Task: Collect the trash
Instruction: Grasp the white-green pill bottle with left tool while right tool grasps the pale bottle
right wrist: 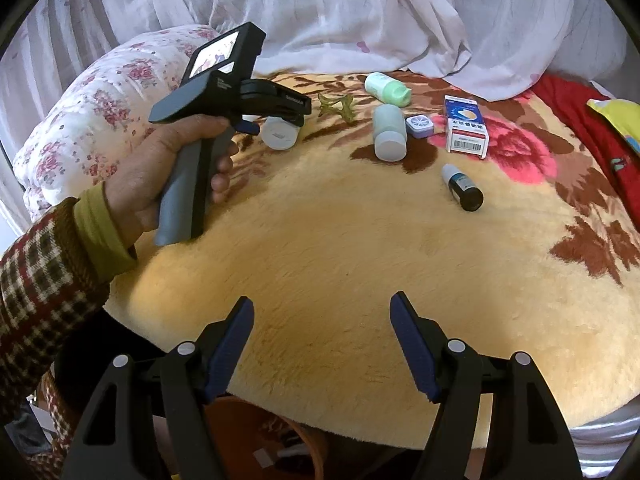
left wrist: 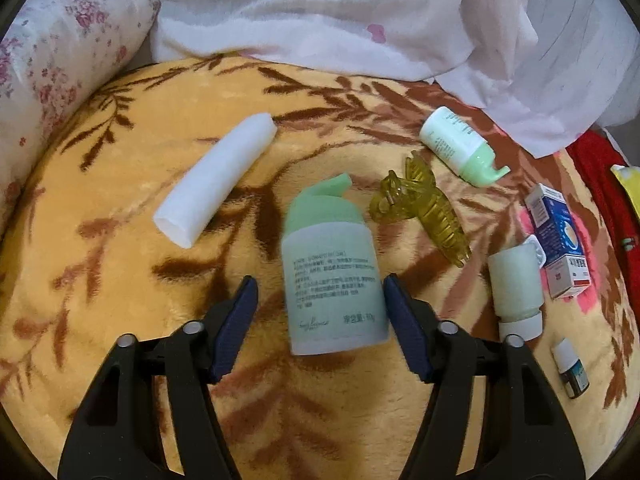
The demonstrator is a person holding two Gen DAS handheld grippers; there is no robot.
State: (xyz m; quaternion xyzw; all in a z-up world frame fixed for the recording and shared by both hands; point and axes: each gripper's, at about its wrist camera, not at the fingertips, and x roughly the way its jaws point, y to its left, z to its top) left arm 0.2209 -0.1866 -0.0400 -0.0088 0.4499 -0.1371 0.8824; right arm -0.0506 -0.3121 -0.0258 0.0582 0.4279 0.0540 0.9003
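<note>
A pale green pump bottle [left wrist: 334, 276] lies on the yellow blanket [left wrist: 120, 280] between the fingers of my open left gripper [left wrist: 320, 292]; the right pad [left wrist: 404, 320] is close to its side, the left pad is apart from it. Its base shows in the right wrist view [right wrist: 279, 133] beside the left gripper [right wrist: 256, 114]. My right gripper [right wrist: 322, 316] is open and empty over bare blanket near the bed's front edge. A white paper roll [left wrist: 216, 180], a second green bottle [left wrist: 460, 146], a white-capped bottle [left wrist: 516, 292] and a small dropper bottle [left wrist: 570, 368] lie around.
A yellow hair claw [left wrist: 424, 208] lies right of the held-between bottle. A blue and white box [left wrist: 558, 240] and a small lilac case [right wrist: 419, 125] lie at the right. A floral quilt [left wrist: 52, 60] is at the left, white curtain [left wrist: 360, 12] behind. A brown bin [right wrist: 280, 440] sits below the bed edge.
</note>
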